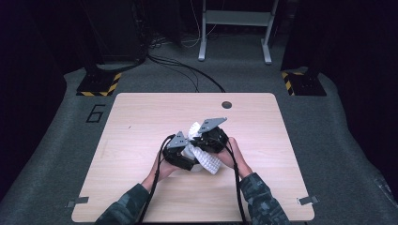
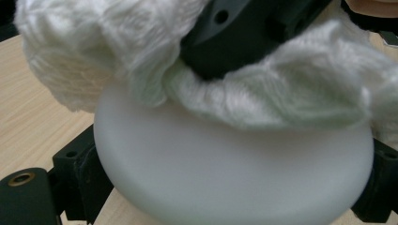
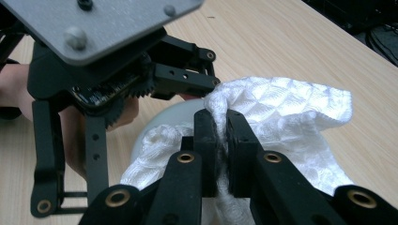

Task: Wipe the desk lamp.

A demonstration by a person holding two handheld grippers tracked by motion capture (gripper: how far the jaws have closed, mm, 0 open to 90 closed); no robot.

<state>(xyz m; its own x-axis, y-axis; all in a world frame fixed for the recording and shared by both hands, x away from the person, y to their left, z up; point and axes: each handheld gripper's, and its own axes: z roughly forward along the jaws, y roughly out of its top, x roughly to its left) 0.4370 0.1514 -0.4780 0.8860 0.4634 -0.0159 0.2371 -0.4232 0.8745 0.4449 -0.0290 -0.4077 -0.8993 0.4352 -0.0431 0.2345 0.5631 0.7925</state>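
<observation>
At the middle of the wooden table (image 1: 141, 117), my left gripper (image 1: 184, 157) (image 2: 230, 192) is shut on a white round dish (image 2: 234, 173) (image 3: 173, 115), one jaw on each side of its rim. A white textured cloth (image 1: 210, 161) (image 2: 291, 89) (image 3: 291, 108) lies draped over the dish. My right gripper (image 1: 202, 143) (image 3: 223, 136) is shut on a fold of the cloth and presses it onto the dish's surface. Both of the person's hands sit close together behind the grippers.
A small dark round hole (image 1: 226, 104) sits near the table's far edge. Beyond the table, black cables (image 1: 187, 70) run across the grey floor, and a white frame's legs (image 1: 234, 33) stand there. Bare tabletop surrounds the grippers on all sides.
</observation>
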